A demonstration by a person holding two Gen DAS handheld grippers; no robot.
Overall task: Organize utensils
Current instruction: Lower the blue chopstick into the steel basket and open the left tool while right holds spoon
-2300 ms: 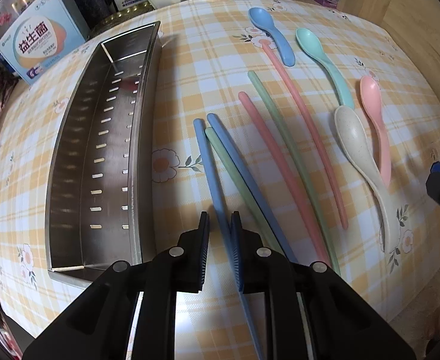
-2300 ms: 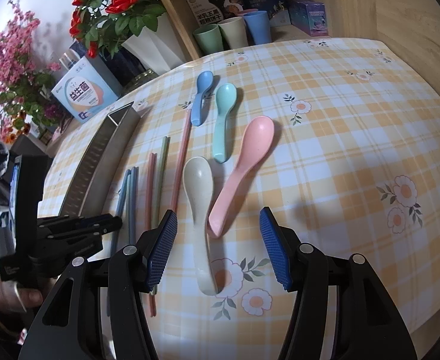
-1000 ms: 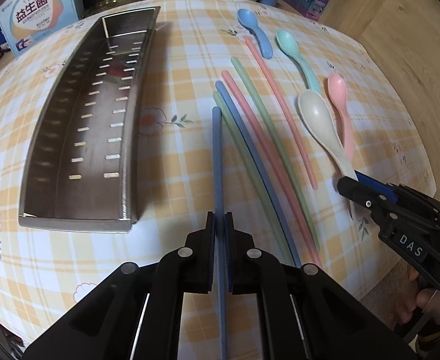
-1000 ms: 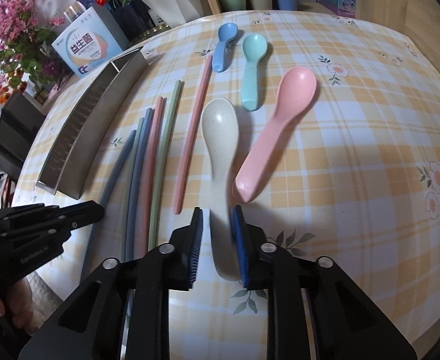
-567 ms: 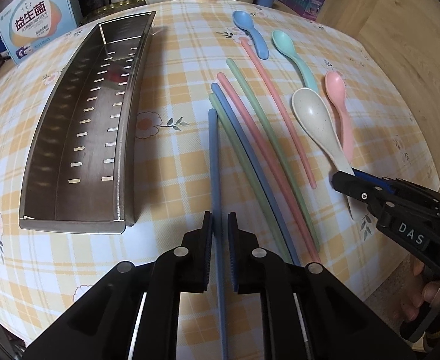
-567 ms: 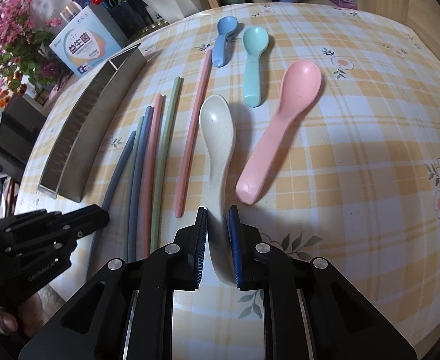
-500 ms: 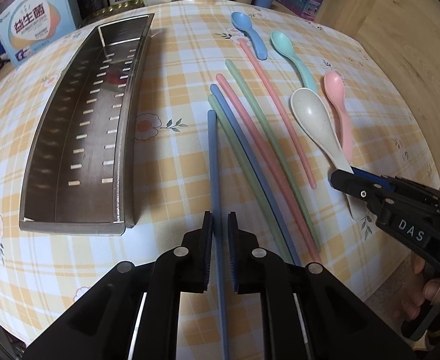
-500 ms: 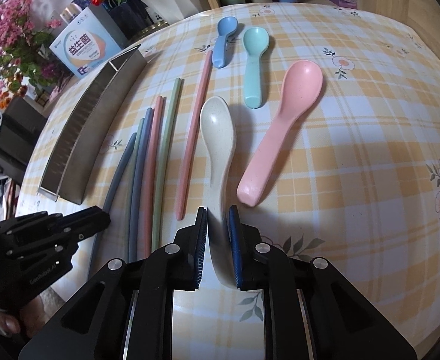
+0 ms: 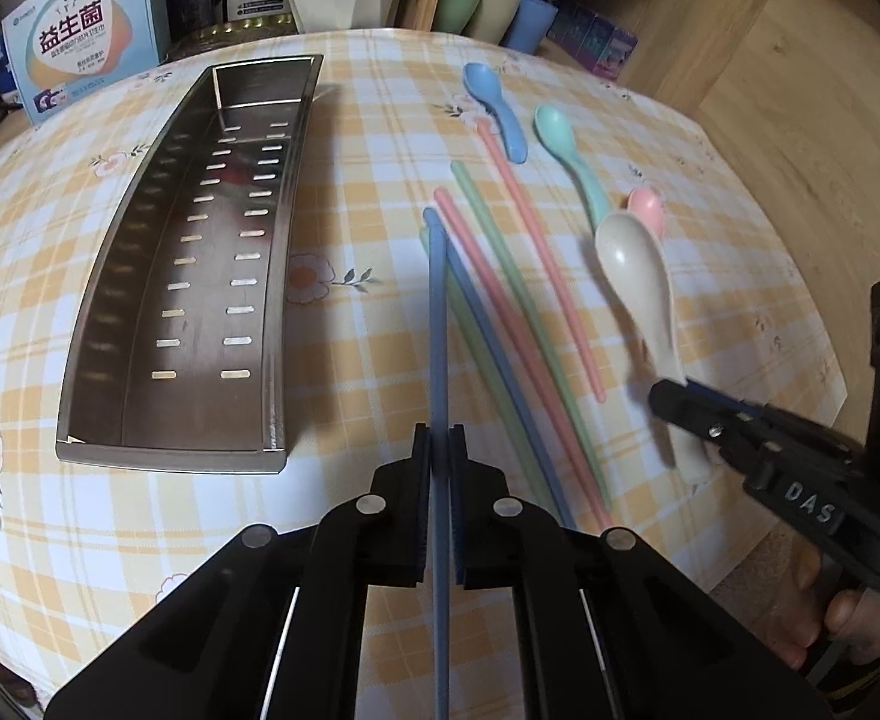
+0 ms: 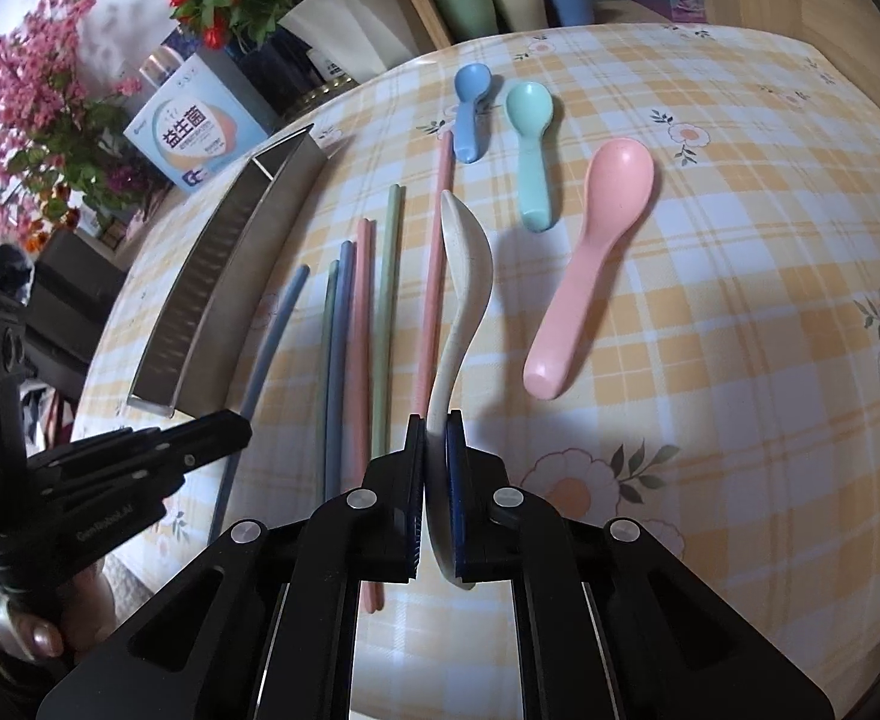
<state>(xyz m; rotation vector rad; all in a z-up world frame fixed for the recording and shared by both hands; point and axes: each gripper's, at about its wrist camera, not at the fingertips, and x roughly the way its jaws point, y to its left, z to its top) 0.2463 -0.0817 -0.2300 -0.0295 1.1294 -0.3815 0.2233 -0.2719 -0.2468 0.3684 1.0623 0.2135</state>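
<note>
My left gripper (image 9: 439,441) is shut on a blue chopstick (image 9: 437,324) and holds it lifted, pointing away over the table. My right gripper (image 10: 436,429) is shut on the handle of the cream spoon (image 10: 464,276), whose bowl is raised and tilted; the spoon also shows in the left wrist view (image 9: 635,270). The empty steel utensil tray (image 9: 134,276) lies to the left of the chopstick. Several blue, green and pink chopsticks (image 9: 500,300) lie on the table between the grippers. Blue (image 10: 470,102), teal (image 10: 530,138) and pink (image 10: 590,240) spoons lie beyond.
The plaid tablecloth (image 9: 356,138) covers a round table. A white box (image 9: 86,48), flower pot (image 10: 344,18) and three cups (image 10: 518,0) stand at the far edge. A wooden wall (image 9: 800,90) is on the right. The table's near edge is just under both grippers.
Both grippers closed, the left on the blue chopstick, the right on the cream spoon. Both have since lifted: the chopstick rose off the table and the spoon's bowl tilted up.
</note>
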